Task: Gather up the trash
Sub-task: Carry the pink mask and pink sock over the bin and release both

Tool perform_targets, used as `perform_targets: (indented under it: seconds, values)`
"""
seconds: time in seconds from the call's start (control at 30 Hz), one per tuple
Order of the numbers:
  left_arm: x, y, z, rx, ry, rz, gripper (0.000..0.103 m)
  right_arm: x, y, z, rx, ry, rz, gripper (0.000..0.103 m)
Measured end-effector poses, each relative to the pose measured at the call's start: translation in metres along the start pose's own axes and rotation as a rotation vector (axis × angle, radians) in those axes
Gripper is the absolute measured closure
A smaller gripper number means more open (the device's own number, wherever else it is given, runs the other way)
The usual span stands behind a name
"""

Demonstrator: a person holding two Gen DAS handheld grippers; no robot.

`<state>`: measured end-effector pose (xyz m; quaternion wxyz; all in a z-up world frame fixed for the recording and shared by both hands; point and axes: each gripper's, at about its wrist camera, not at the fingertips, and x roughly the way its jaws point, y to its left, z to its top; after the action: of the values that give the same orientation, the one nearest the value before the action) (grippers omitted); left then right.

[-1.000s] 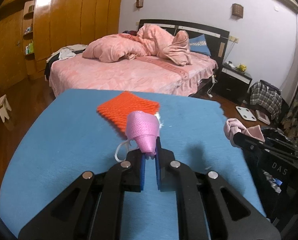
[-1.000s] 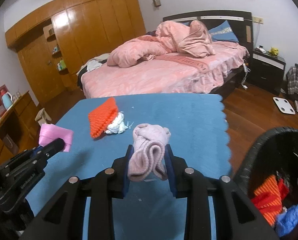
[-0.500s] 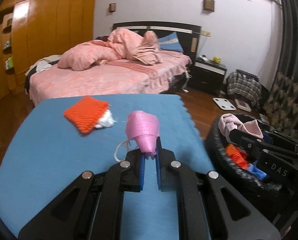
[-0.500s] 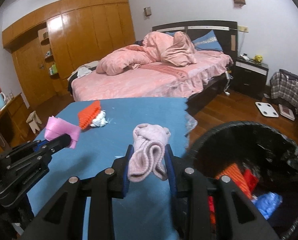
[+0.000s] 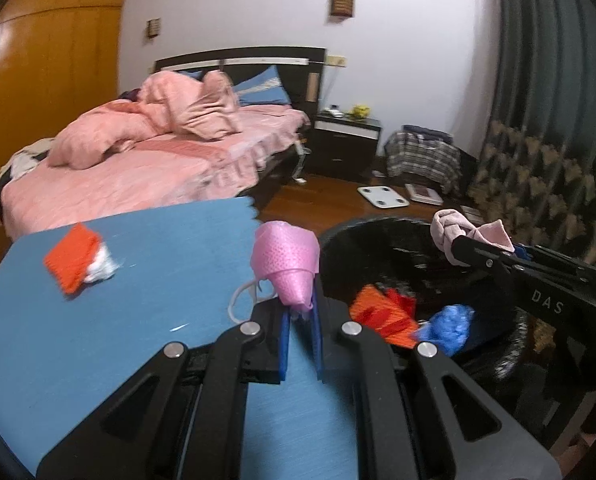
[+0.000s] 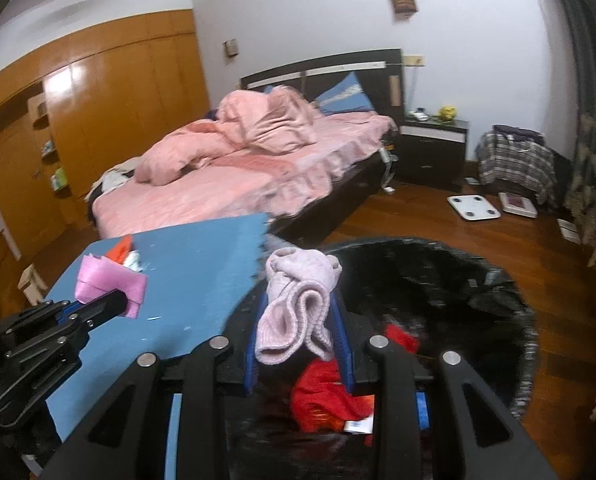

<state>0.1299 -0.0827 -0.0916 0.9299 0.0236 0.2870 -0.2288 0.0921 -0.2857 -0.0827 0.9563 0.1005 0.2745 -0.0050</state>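
The left gripper [image 5: 301,312] is closed on the lower tip of a pink face mask [image 5: 288,262]; its white ear loop [image 5: 244,294] hangs at the left side. The mask is held above the right edge of the blue table [image 5: 118,320], just beside the rim of the black trash bin [image 5: 377,226].

The right gripper [image 6: 298,334] presses its blue pads on a pale pink sock [image 6: 296,312], bunched and folded between them. The sock is over the near rim of the bin [image 6: 497,280], above red trash [image 6: 325,396] that lies inside. Orange trash [image 5: 381,316] and a blue crumpled piece [image 5: 445,322] are also in the bin.

On the table, well apart from both grippers, lies an orange knitted cloth [image 5: 72,258] touching a white crumpled thing [image 5: 100,272], maybe tissue; it is blurred. Behind the table is a bed [image 6: 218,196] with pink bedding.
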Motion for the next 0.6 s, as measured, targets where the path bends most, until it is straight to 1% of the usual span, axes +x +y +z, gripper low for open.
perform_targets:
  seconds: [0.2, 0.33, 0.6]
  values:
    - [0.02, -0.037, 0.009, 0.05, 0.001, -0.063, 0.094, -0.008, -0.035, 0.001, 0.028, -0.011, -0.055, 0.072]
    - [0.037, -0.056, 0.015, 0.063, 0.009, -0.098, 0.094, -0.009, -0.057, 0.001, 0.044, -0.012, -0.081, 0.072]
    - [0.073, -0.076, 0.024, 0.048, 0.044, -0.148, 0.094, -0.002, -0.088, 0.002, 0.062, -0.008, -0.109, 0.072]
